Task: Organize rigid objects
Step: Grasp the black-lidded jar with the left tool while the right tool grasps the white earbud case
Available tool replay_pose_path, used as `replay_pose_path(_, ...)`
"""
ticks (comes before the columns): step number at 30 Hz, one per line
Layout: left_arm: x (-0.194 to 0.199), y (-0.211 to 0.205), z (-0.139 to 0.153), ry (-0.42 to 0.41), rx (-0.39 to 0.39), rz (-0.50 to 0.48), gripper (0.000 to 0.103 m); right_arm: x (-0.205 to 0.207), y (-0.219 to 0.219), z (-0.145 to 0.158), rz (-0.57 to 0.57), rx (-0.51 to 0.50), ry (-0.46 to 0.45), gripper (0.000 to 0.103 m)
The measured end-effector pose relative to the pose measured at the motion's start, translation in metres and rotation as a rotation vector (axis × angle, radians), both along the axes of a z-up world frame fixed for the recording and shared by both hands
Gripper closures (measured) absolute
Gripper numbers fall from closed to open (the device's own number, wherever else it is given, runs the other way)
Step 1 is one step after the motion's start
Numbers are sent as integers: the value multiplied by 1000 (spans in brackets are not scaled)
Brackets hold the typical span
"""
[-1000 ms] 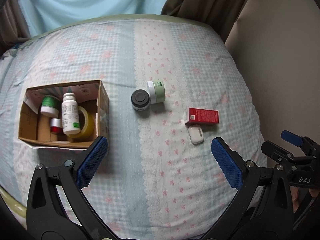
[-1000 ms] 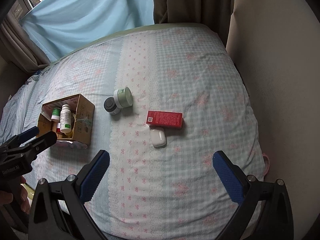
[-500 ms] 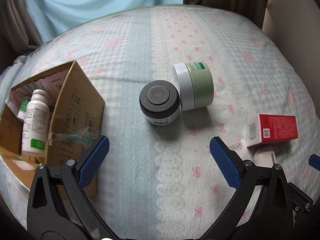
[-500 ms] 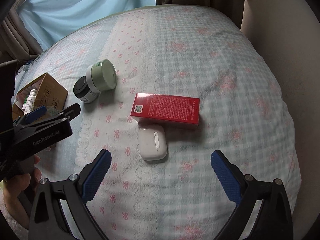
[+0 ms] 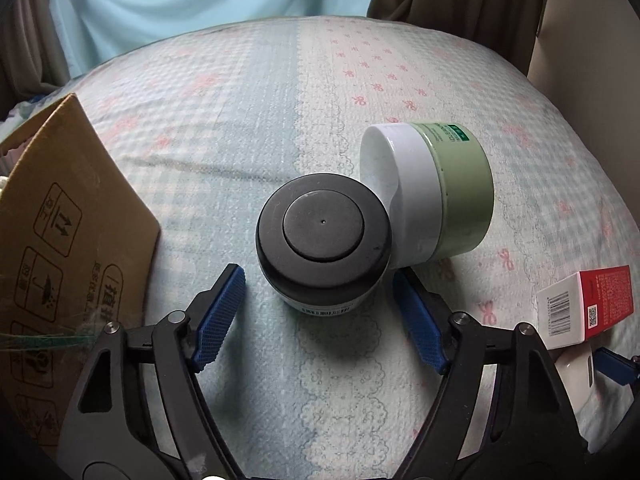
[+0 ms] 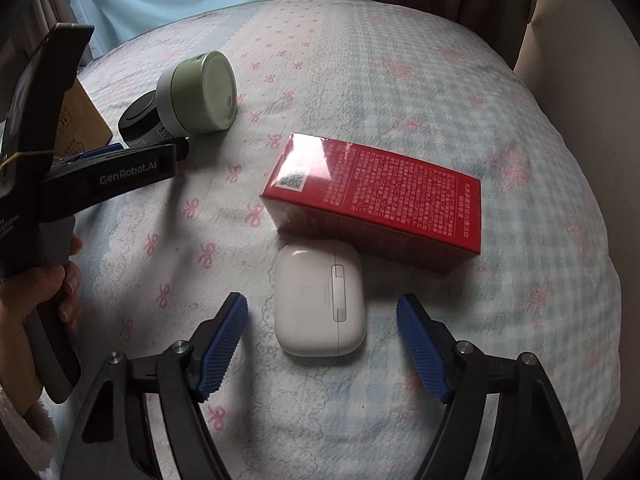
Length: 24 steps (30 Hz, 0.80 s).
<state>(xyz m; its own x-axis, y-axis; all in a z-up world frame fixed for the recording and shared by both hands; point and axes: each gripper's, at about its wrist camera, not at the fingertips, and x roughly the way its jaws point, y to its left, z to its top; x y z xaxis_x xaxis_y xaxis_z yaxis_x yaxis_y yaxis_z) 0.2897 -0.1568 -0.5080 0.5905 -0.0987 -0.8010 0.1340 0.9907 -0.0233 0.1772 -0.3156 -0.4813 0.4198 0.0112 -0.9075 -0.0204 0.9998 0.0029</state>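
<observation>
The left gripper (image 5: 318,312) is low over the bedspread (image 5: 248,92), its blue pads spread apart on both sides of the black-lidded jar (image 5: 323,240) without touching it; this jar stands upright, and the green jar (image 5: 436,196) lies on its side against it, with the cardboard box (image 5: 72,224) near on the left. The right gripper (image 6: 322,344) is also spread, with the white earbud case (image 6: 320,300) between its pads and not gripped. The case lies just beside the red box (image 6: 376,196), maybe touching it.
</observation>
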Motion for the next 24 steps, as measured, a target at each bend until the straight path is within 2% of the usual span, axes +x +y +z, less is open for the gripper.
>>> replay_pose_path(7, 11, -2, -1, -24, -25, -72, 32, 8, 6, -3, -14, -35, -23, 33)
replay_pose_path(11, 12, -4, 0, -30, -23, -92, 40, 9, 14, -1, -11, -45, -31, 45)
replay_pose_path(14, 12, 0, 1, -31, -32, -83, 50, 10, 19, 1, -10, -59, -34, 53)
replay_pose_path(18, 12, 2, 1, -30, -48, -91, 50, 10, 20, 3, -17, -60, -35, 62)
replay_pose_path(24, 8, 2, 2, -31, -52, -90, 50, 11, 20, 2, -18, -60, -37, 62)
